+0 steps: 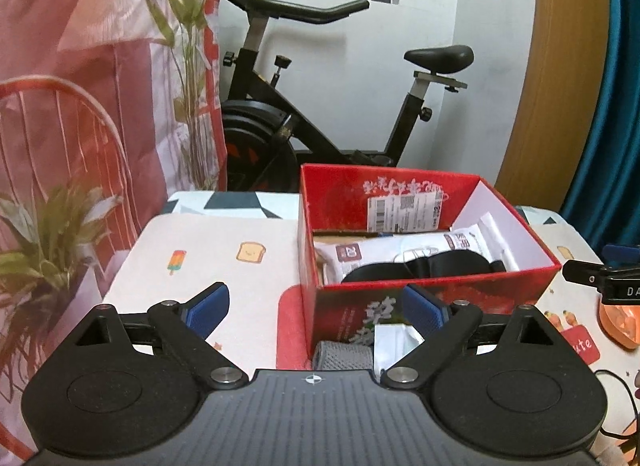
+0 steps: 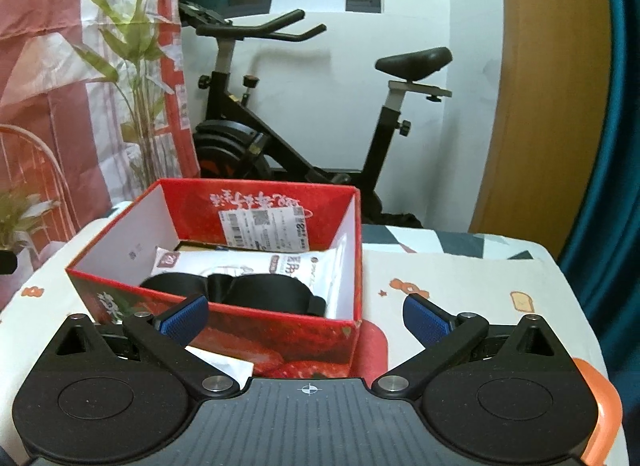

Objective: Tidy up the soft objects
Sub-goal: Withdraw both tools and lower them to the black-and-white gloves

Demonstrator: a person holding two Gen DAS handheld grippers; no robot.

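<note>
A red cardboard box [image 1: 516,290] stands on the table, also in the right wrist view [image 2: 280,338]. Inside lie a white soft packet [image 1: 400,250] [image 2: 256,264] and a black eye mask [image 1: 416,268] [image 2: 240,288]. In front of the box lie a grey folded cloth [image 1: 342,356] and a white packet [image 1: 394,344] [image 2: 228,366]. My left gripper [image 1: 316,308] is open and empty, above the grey cloth at the box's near left corner. My right gripper [image 2: 306,316] is open and empty before the box's near wall.
The table has a white cloth [image 1: 224,266] with cartoon prints. An orange object [image 1: 618,324] [image 2: 600,398] lies at the right, by the other gripper's tip [image 1: 600,278]. A black exercise bike [image 1: 320,113] stands behind the table, with a patterned curtain [image 1: 80,105] and plant at left.
</note>
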